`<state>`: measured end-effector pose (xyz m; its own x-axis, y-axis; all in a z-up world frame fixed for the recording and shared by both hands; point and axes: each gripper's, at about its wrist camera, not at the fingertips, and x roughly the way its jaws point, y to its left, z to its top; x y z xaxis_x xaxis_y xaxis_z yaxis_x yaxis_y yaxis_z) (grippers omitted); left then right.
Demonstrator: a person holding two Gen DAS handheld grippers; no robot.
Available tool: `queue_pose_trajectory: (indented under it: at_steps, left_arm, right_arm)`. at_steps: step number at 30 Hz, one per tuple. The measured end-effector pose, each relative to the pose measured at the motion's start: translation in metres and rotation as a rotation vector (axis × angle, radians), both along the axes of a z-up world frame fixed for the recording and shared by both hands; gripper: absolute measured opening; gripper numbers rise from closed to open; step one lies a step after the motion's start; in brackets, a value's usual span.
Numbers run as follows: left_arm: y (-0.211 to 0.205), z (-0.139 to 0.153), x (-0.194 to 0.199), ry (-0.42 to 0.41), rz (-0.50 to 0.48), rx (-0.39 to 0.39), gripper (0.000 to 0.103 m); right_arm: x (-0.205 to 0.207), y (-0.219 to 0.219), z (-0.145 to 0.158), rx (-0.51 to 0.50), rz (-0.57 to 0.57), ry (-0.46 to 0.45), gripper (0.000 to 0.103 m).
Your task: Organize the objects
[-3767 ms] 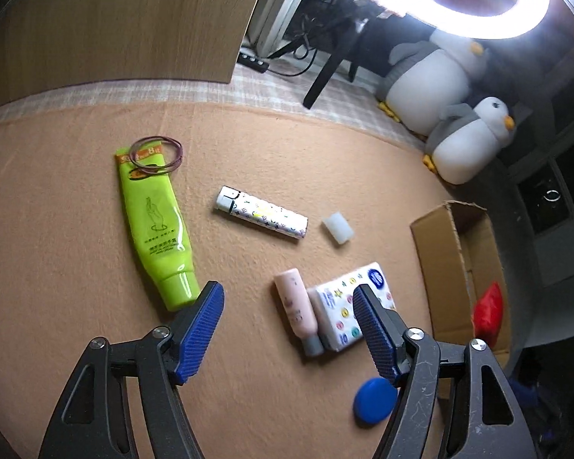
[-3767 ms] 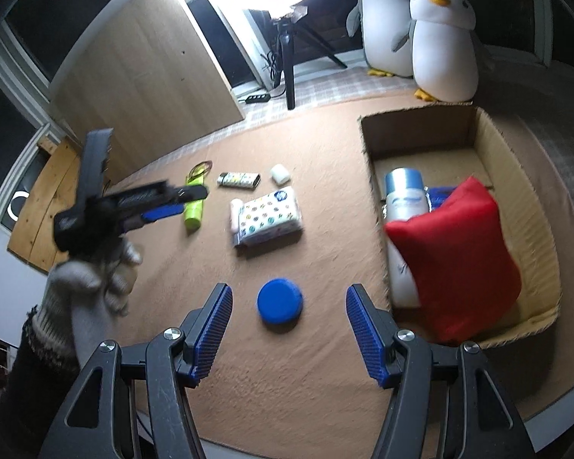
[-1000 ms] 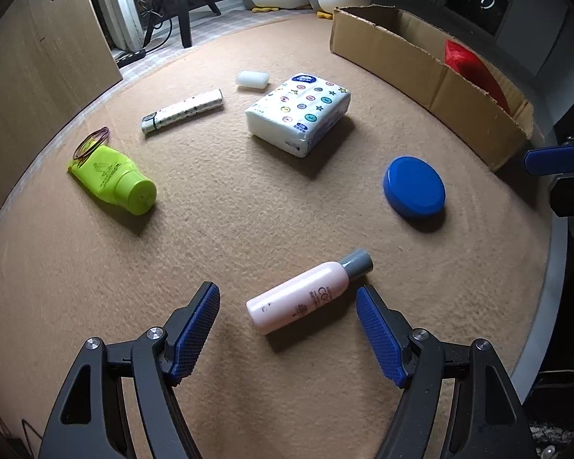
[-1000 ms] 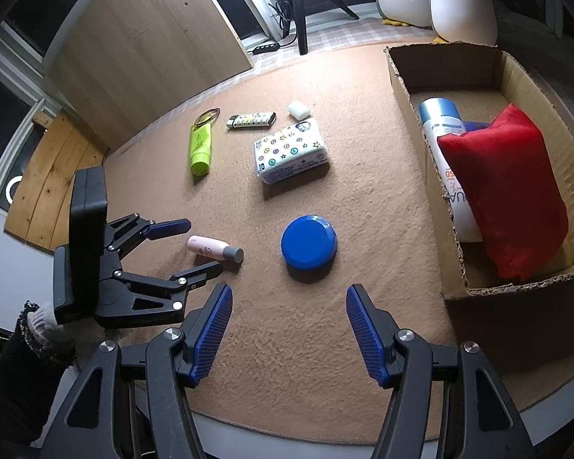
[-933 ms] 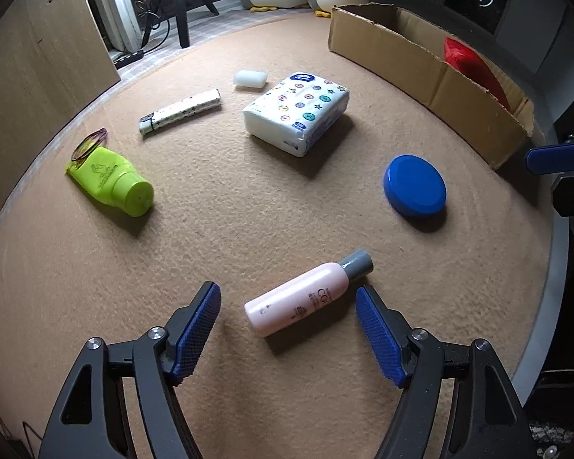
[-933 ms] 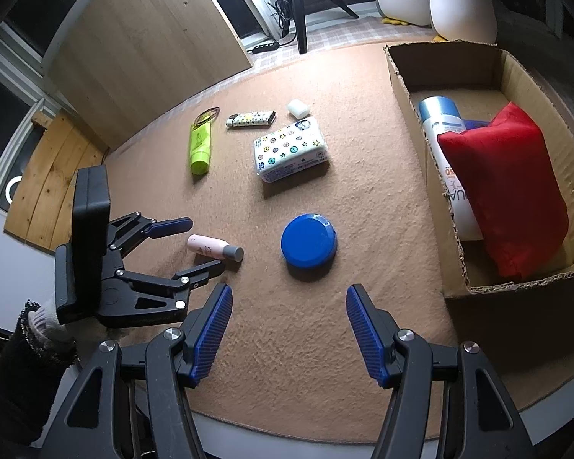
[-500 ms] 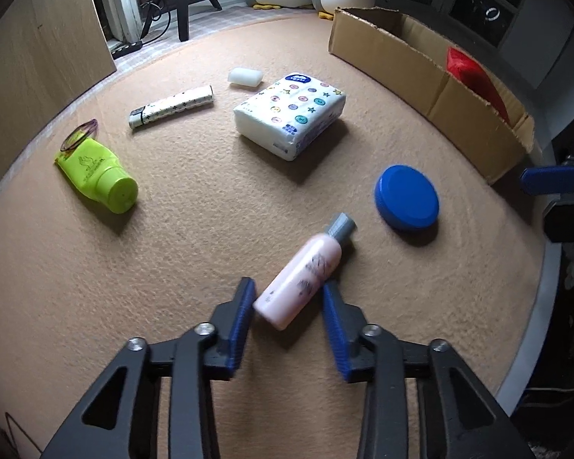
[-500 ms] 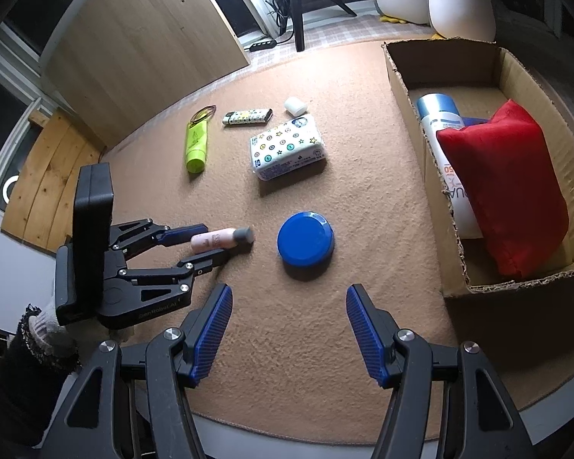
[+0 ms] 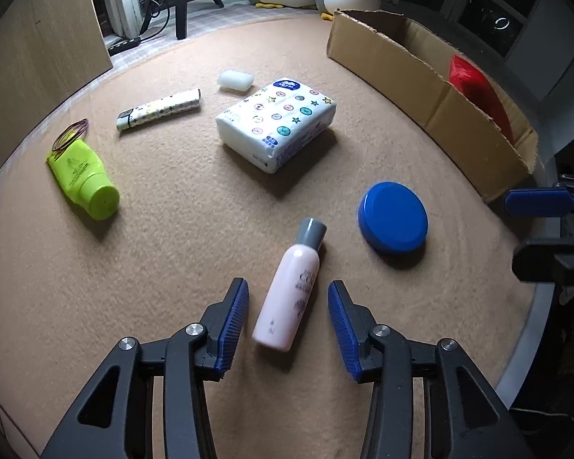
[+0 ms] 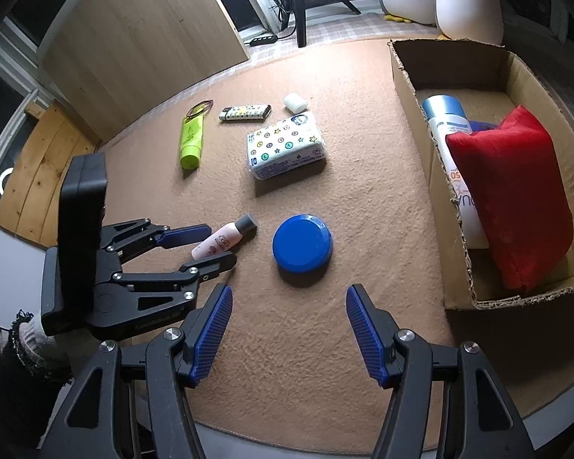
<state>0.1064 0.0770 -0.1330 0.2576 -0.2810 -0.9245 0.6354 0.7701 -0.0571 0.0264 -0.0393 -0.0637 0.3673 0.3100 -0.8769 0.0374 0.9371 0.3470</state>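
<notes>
A tan felt-covered table (image 10: 363, 191) carries scattered toiletries, with a cardboard box (image 10: 459, 229) at its right edge already holding a red pouch (image 10: 516, 199). A tissue pack (image 9: 275, 122) and blue round lid (image 9: 393, 217) lie mid-table. Nearest, the pink bottle (image 9: 291, 298) lies flat between the pads of the left hand-held gripper (image 9: 287, 325), whose jaws are opening and clear of it. The right hand-held gripper (image 10: 287, 336) hangs half open, empty. The bottle looks light, rigid and smooth, likely to roll; gripping across its mid-body seems best.
</notes>
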Motion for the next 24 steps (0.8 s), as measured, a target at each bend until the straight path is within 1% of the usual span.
queue_pose_trajectory:
  at_steps: [2, 3, 6, 9, 13, 14, 18, 20, 24]
  left_arm:
    - [-0.001, 0.0, 0.003, 0.006, 0.012, -0.01, 0.045]
    - [-0.002, 0.0, 0.004, 0.011, 0.018, -0.014, 0.04]
    - [0.0, 0.0, 0.008, 0.011, 0.043, -0.007, 0.03]
    - [0.009, 0.0, 0.011, 0.027, 0.097, -0.026, 0.023]
    - [0.026, 0.0, 0.009, 0.055, 0.203, -0.079, 0.022]
    - [0.03, 0.0, 0.008, 0.058, 0.238, -0.095, 0.022]
    - [0.039, -0.001, 0.001, 0.059, 0.316, -0.134, 0.022]
    - [0.042, -0.002, -0.001, 0.056, 0.34, -0.142, 0.022]
    - [0.041, -0.002, -0.007, 0.038, 0.343, -0.125, 0.023]
  right_arm:
    - [0.001, 0.001, -0.001, -0.011, 0.002, -0.002, 0.058]
    - [0.002, 0.001, -0.001, -0.015, 0.004, -0.002, 0.058]
    - [0.005, 0.003, -0.003, -0.021, 0.011, 0.001, 0.058]
    - [0.01, 0.008, -0.006, -0.037, 0.026, -0.001, 0.058]
    - [0.017, 0.019, -0.011, -0.058, 0.061, -0.003, 0.058]
    - [0.02, 0.023, -0.013, -0.071, 0.072, -0.007, 0.058]
    - [0.03, 0.032, -0.023, -0.146, 0.101, -0.008, 0.058]
    - [0.035, 0.034, -0.03, -0.16, 0.113, 0.0, 0.058]
    - [0.044, 0.04, -0.039, -0.191, 0.141, 0.005, 0.058]
